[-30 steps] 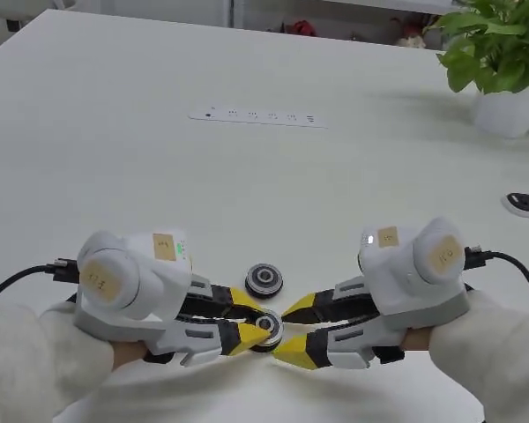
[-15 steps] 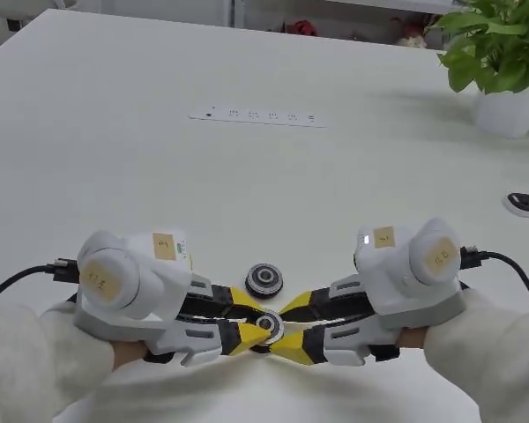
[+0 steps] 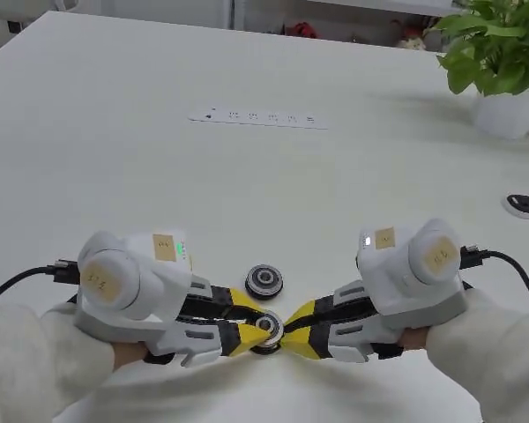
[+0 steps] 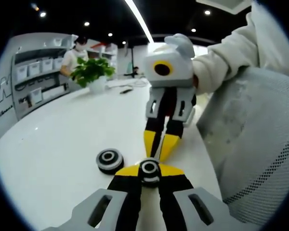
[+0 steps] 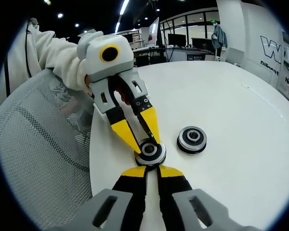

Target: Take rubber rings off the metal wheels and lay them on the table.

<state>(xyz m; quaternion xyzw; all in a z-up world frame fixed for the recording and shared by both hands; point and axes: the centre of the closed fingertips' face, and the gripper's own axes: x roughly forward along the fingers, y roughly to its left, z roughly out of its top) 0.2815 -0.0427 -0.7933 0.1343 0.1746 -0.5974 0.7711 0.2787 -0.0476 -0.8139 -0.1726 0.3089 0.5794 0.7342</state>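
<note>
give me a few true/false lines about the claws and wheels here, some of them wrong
1. The left claw grips a wheel. True.
2. A second wheel lies free on the table. True.
3. The right claw is wide open. False: its jaws are drawn together at the held wheel's rim.
4. The plant stands right beside the left claw. False: it stands at the table's far right corner.
</note>
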